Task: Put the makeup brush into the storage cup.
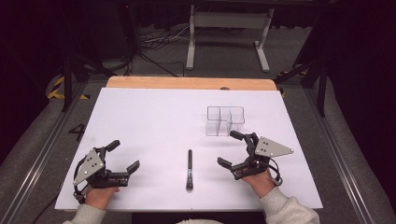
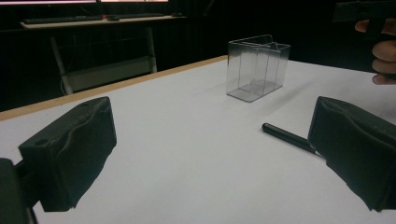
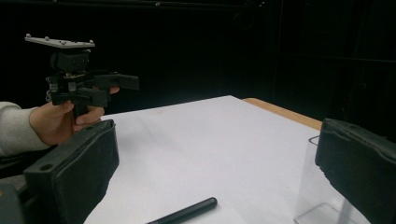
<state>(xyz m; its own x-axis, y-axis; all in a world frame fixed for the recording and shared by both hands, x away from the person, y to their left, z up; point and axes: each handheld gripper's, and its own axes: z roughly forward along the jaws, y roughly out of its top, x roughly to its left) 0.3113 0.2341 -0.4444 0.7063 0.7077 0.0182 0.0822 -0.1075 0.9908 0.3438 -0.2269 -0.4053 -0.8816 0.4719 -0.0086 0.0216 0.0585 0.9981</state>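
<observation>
Pen (image 1: 189,168), slim and black, lies flat on the white table (image 1: 149,121) between the two grippers, touched by neither. Left gripper (image 1: 124,158) rests with jaws spread wide; right gripper (image 1: 231,149) likewise stands open, the pen just off its inner side. It looks light, rigid and smooth, likely to roll; pinching mid-barrel seems safest. Beyond the right gripper stands a clear divided organiser (image 1: 225,121), empty.

One mark can be read: a dark digit "4" (image 1: 77,131) on the grey floor (image 1: 42,140) beside the tabletop (image 1: 154,116), beyond the left hand-held gripper (image 1: 125,156) and off to its left. Nothing else carries legible text.
</observation>
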